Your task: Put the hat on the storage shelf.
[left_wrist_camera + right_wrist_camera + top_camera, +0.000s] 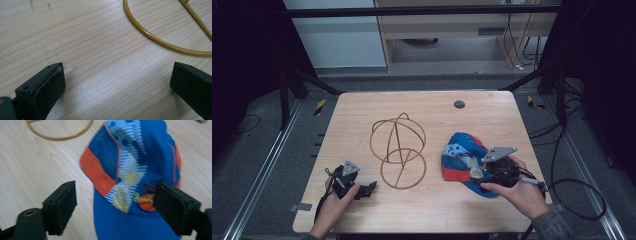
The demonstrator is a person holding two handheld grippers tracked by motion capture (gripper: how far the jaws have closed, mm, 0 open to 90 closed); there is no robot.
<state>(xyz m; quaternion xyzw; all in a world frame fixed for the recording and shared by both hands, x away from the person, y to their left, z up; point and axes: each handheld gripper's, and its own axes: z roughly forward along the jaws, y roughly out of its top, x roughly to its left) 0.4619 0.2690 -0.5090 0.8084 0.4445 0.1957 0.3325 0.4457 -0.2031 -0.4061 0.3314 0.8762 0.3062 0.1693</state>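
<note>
A blue cap (pixel 459 155) with orange panels and a white patterned stripe lies on the right half of the wooden table (pixel 437 210). My right gripper (pixel 477 175) hovers over its near side. In the right gripper view the cap (pixel 130 170) sits between the wide-apart jaws of that gripper (pixel 115 195), and the pads do not press on it. A gold wire stand (pixel 398 150) made of rings rests at the table's middle. My left gripper (pixel 369 189) is held low at the front left, open (pixel 117 75) over bare wood, with the stand's ring (pixel 160 42) just ahead.
A small black round grommet (pixel 459 104) sits in the tabletop near the far edge. Dark frame rails and loose cables (pixel 577 195) run along the floor on both sides. The gold ring (pixel 60 135) lies up and left of the cap.
</note>
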